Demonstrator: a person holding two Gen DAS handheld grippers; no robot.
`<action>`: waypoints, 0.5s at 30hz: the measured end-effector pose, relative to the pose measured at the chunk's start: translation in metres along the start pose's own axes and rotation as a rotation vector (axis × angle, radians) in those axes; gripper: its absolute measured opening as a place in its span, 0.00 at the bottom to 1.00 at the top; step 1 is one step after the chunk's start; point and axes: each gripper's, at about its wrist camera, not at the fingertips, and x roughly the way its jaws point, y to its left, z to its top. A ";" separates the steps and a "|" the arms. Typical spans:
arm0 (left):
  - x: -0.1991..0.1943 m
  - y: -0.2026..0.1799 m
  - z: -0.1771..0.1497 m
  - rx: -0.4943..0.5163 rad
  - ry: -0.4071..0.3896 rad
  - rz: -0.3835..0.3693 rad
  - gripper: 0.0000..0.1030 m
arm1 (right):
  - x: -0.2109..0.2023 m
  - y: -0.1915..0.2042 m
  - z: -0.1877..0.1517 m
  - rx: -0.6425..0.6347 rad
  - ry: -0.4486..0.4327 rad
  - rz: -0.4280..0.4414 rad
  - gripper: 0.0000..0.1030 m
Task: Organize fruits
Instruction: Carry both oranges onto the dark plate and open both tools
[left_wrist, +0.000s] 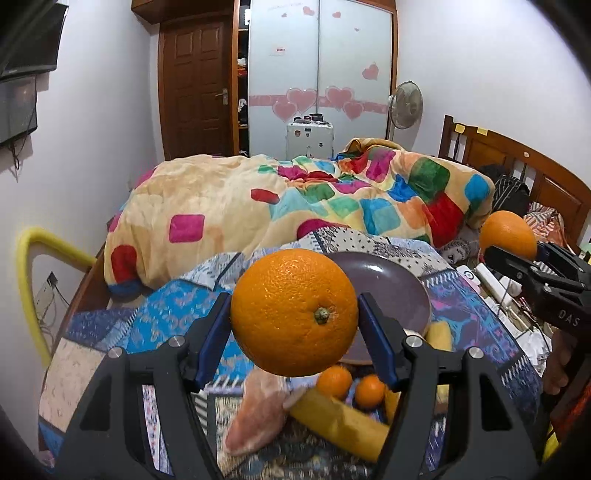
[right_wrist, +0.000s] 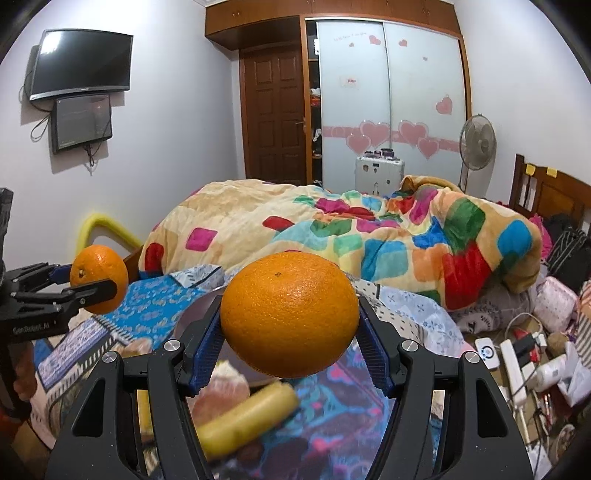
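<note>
Both grippers carry, mid-air over the bed (left_wrist: 92, 354). Left gripper (left_wrist: 294, 325) has jaws part-spread, pads pressed on a large orange (left_wrist: 294, 312); right gripper (right_wrist: 290, 325) likewise clamps a second large orange (right_wrist: 290, 314). Step looks like transport after pickup. Next move calls for lowering each onto the purple plate (left_wrist: 391, 284), mid-bed just beyond, without rolling off. Count nearest first: two or three bananas (left_wrist: 340, 421), hard to tell; one pinkish peeled fruit (left_wrist: 258, 413); two small oranges (left_wrist: 334, 380); two held oranges; one plate; heaped blanket (left_wrist: 229, 199) at the far end.
</note>
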 end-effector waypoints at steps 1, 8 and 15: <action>0.005 -0.001 0.003 0.005 0.000 0.009 0.65 | 0.005 -0.002 0.002 0.003 0.004 0.001 0.62; 0.044 -0.002 0.018 0.004 0.037 0.014 0.65 | 0.046 -0.007 0.015 -0.018 0.054 -0.017 0.62; 0.087 -0.003 0.028 0.013 0.117 -0.012 0.65 | 0.088 -0.004 0.015 -0.062 0.139 -0.006 0.62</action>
